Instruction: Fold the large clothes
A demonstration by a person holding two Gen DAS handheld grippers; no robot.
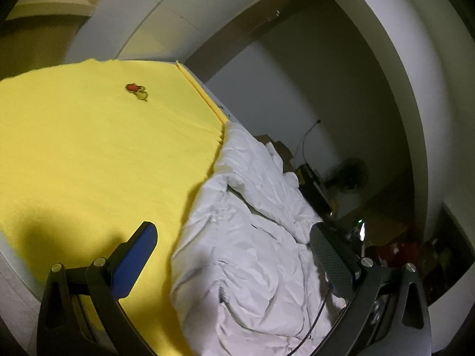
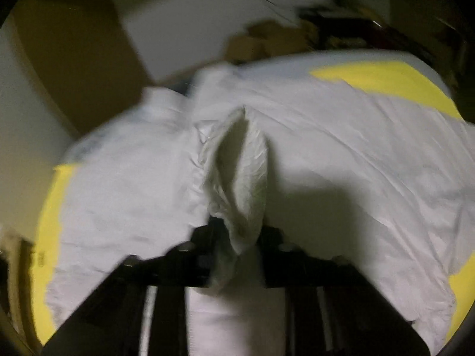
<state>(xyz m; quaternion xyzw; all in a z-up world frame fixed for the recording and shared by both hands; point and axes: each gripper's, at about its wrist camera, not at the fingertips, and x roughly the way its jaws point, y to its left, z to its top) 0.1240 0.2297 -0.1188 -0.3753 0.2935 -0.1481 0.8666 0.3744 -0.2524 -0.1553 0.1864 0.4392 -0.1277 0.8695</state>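
The left gripper (image 1: 234,255) stands wide open and empty; the yellow sheet (image 1: 89,148) lies under its left finger, the crumpled white garment (image 1: 252,237) between and beyond the jaws. The right gripper (image 2: 237,237), blurred, has a bunched fold of the garment (image 2: 240,178) between its fingers; whether the pads press it I cannot tell.

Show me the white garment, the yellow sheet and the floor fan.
White garment (image 1: 252,252): left wrist view, crumpled middle.
Yellow sheet (image 1: 89,148): left wrist view, flat bare area.
Floor fan (image 1: 351,175): left wrist view, round head.
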